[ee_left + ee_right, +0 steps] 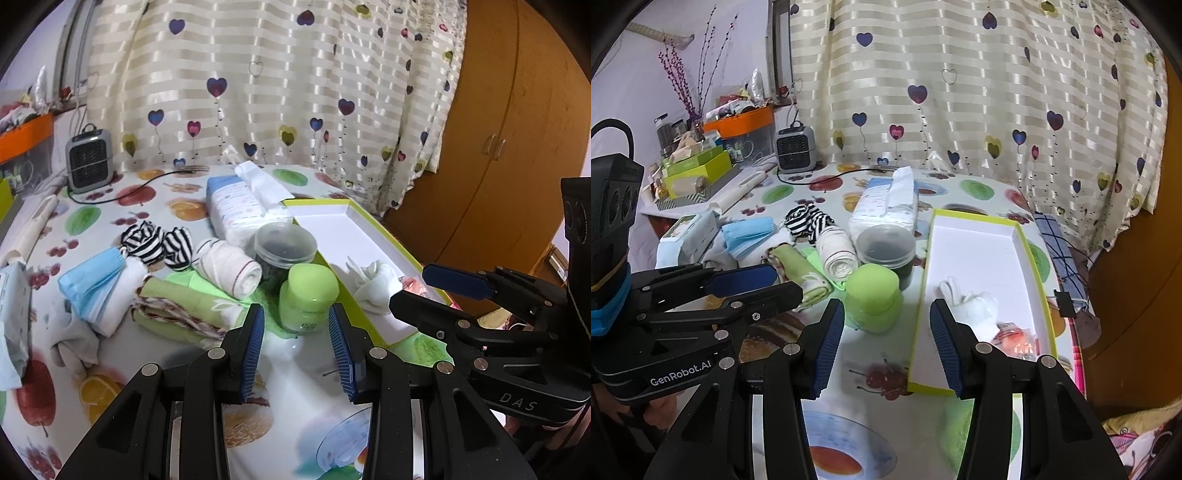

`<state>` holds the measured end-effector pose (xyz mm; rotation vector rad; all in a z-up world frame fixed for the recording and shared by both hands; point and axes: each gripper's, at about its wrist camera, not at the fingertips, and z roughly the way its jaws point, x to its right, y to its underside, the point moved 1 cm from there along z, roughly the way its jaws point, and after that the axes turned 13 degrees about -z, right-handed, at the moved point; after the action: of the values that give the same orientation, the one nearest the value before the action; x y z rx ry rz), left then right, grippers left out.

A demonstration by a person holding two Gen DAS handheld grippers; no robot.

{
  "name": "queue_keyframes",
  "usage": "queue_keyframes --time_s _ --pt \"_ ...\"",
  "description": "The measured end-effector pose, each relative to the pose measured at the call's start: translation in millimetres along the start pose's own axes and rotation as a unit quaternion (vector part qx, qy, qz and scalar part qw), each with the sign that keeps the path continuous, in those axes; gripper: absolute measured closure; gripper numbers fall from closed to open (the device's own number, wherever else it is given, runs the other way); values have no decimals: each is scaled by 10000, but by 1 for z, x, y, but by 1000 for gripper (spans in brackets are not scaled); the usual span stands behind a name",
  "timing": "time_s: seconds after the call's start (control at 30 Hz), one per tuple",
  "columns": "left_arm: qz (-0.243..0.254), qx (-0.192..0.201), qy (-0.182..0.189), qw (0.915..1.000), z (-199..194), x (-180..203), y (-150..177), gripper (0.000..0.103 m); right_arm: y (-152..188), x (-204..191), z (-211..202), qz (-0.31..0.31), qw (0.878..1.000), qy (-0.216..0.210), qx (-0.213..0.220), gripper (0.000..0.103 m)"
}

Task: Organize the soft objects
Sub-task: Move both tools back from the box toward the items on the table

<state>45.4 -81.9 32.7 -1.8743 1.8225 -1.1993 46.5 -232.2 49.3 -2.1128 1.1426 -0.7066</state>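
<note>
A green-rimmed white box (975,240) lies at the table's right; it also shows in the left wrist view (347,221). Inside it lie a knotted white cloth (971,304) and a small red-pink item (1015,338). Left of the box lie a rolled white towel (231,267), a green folded cloth (177,302), a striped black-and-white cloth (155,243), a blue face mask (92,284) and a tissue pack (243,206). My left gripper (297,350) is open and empty before a green jar (308,299). My right gripper (886,343) is open and empty at the box's near left corner.
A clear tub with a dark filling (284,247) stands behind the green jar. A small grey heater (88,160) with its cable stands at the back left. An orange bin (738,122) and green boxes (701,170) crowd a side shelf. A heart-print curtain hangs behind; a wooden wardrobe (517,129) stands right.
</note>
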Motion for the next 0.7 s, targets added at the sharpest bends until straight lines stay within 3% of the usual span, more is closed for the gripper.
queue_keyframes --time_s 0.57,0.7 --pt "-444 -44 -425 9981 -3 -50 7 68 -5 -26 19 -225 9989 -388 -97 53" --pt "-608 15 -522 9968 -8 -66 6 60 -8 -36 24 -311 9981 -517 -107 53"
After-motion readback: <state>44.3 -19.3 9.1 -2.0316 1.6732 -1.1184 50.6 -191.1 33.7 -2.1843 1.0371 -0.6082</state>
